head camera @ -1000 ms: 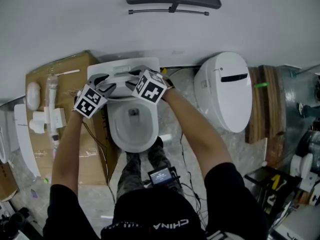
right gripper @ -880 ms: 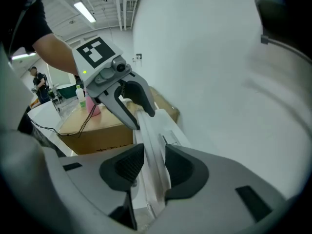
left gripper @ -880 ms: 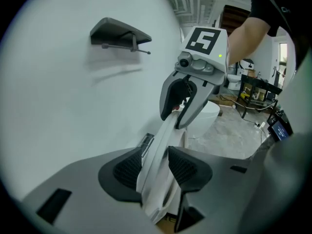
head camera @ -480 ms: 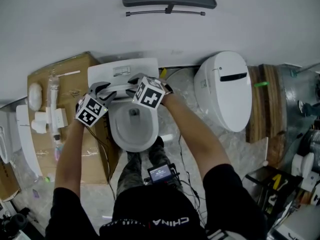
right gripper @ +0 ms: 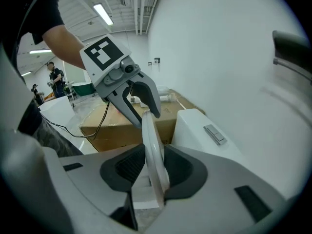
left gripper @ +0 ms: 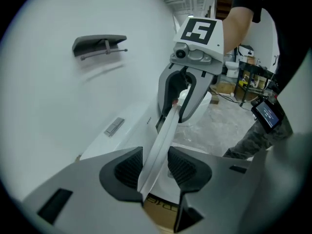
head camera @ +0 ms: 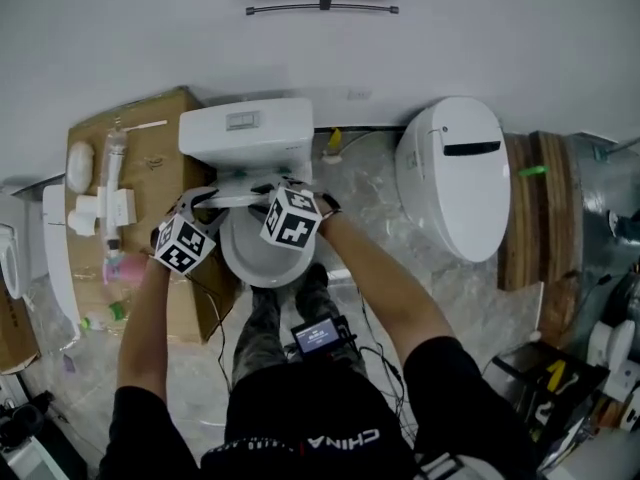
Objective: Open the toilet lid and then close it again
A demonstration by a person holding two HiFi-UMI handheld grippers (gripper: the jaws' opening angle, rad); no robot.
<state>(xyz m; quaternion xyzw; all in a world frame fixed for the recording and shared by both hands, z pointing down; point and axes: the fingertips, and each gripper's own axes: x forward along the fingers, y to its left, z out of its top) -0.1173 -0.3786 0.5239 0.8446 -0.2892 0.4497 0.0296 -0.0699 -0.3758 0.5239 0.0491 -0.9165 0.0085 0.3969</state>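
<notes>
A second ago both grippers were up close against the tank (head camera: pixel 245 133), with the lid raised in front of it. Now, on the left, the left gripper (head camera: pixel 207 201) has come back toward the person, its jaws narrowed onto the left part of the lid's free rim, a pad pressing on each face. Between the 2 grippers the lid (left gripper: pixel 163 136) has come away from the tank and stands steep, tipped forward over the bowl (head camera: pixel 262 266). On the right, the right gripper (head camera: pixel 283 186) holds the same rim, and its jaws have just been closing a little further with the rim between them. I take it that the opening is done and the closing has begun, with most of the swing down left. The lid is a thin, glossy white shell, seen edge-on from both grippers as a slim, slightly curved strip.
</notes>
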